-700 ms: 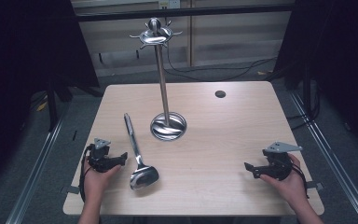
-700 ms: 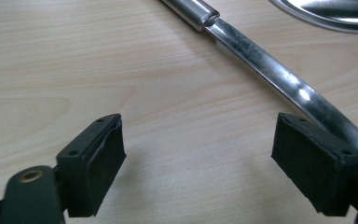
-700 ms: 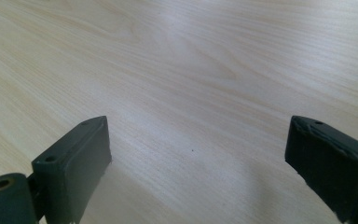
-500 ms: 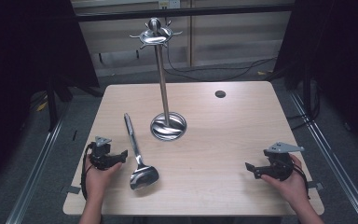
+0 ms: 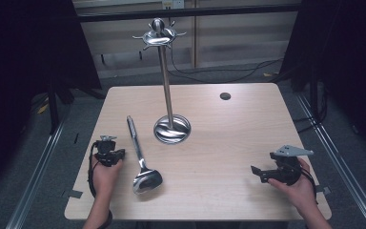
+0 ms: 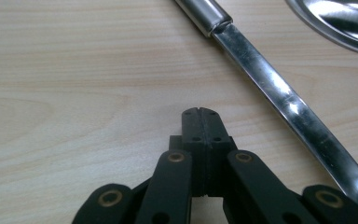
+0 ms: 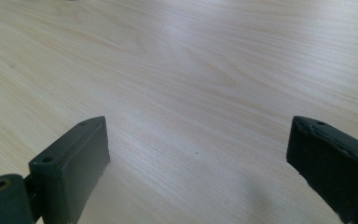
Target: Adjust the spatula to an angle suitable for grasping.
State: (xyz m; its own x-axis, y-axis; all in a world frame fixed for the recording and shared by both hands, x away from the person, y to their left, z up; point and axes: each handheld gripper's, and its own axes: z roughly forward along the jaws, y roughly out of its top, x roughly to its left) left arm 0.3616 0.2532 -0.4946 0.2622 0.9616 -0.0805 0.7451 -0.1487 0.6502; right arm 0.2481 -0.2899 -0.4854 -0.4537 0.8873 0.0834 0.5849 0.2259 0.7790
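Nothing seen moved since earlier frames. Left gripper (image 6: pixel 200 114) held closed, empty, beside ladle (image 5: pixel 142 157); right gripper (image 7: pixel 200 154) held wide apart over table (image 5: pixel 228 143).

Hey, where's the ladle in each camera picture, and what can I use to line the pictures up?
High view: the ladle lies left of centre, bowl near the front edge, handle running toward the stand.
Left gripper view: its handle crosses diagonally from top centre to bottom right, beside the shut fingers.
Right gripper view: not in it.
Shared landmark: the stand's base, at the left gripper view's top right; the table's wood grain otherwise.
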